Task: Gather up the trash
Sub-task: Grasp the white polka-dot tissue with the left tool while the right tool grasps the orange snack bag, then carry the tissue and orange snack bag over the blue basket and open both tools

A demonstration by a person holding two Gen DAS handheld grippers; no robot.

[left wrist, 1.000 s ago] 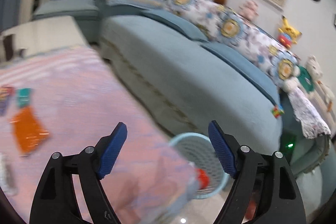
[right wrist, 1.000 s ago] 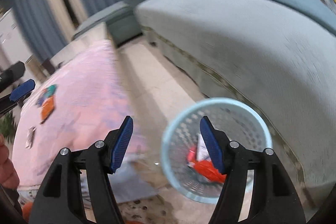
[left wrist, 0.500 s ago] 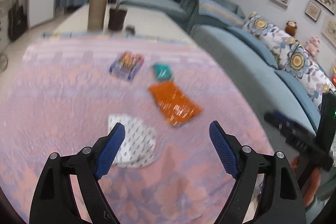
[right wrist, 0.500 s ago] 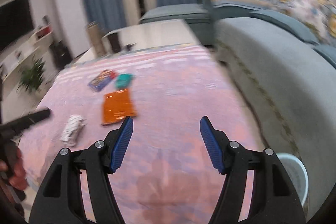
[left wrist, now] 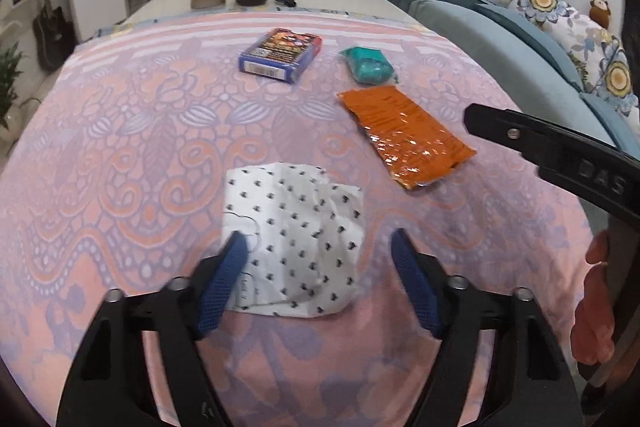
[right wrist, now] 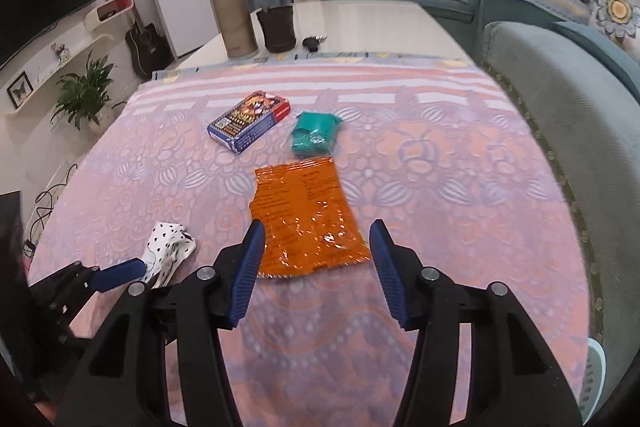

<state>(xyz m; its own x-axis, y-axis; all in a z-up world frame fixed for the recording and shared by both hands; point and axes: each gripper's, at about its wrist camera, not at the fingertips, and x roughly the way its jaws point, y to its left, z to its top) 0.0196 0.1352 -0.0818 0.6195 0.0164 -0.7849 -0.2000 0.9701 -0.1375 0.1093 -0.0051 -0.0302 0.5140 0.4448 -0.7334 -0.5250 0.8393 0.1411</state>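
Having swung from the bin back to the table, the left gripper (left wrist: 318, 259) is held open over the wrapper (left wrist: 294, 239), the right gripper (right wrist: 316, 259) open over the packet (right wrist: 304, 215); two pickups are judged imminent.

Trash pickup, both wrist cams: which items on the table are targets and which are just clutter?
Targets (on the patterned cloth):
- white spotted wrapper, between the open left gripper fingers
- orange foil packet, ahead of the open right gripper
- teal crumpled wrapper
- blue card box, probably

Clutter (far end of table):
- tan tumbler
- dark cup
- keys
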